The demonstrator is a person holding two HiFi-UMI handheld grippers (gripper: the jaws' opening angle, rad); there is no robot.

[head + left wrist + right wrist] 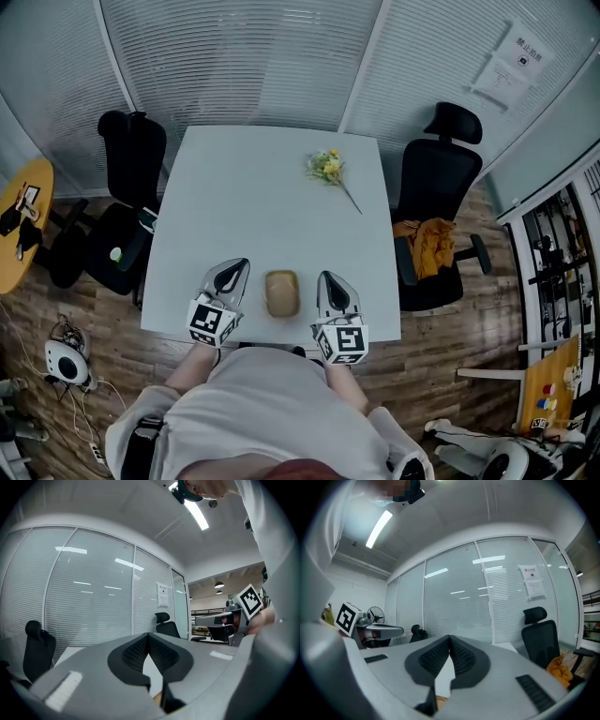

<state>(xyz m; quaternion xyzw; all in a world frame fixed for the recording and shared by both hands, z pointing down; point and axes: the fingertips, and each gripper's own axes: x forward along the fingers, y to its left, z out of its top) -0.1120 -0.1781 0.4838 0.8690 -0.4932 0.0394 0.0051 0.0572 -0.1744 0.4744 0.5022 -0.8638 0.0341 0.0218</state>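
Down at the near edge of the white desk [253, 187], the left claw [240, 265] and the right claw [325, 277] lie side by side, both pointing away from the person. Between them, just beside each and touching neither, sits a small tan object with rounded corners [282, 293]; what it is cannot be told from above.

Seen in the left gripper view, the left claw [148, 634] is closed: its ribbed black pads meet at the tip with nothing between them. The right gripper's marker cube [251, 599] shows off to the side. In the right gripper view the right claw [450, 637] is likewise closed and empty, its tips together.

Well apart from both claws, near the desk's far right corner, lies a small bunch of yellow flowers [328, 169] with its stem toward the right edge. A black office chair [441, 187] stands at the desk's right side with an orange cloth [429, 246] on its seat, and another black chair [131, 159] stands at the left side.
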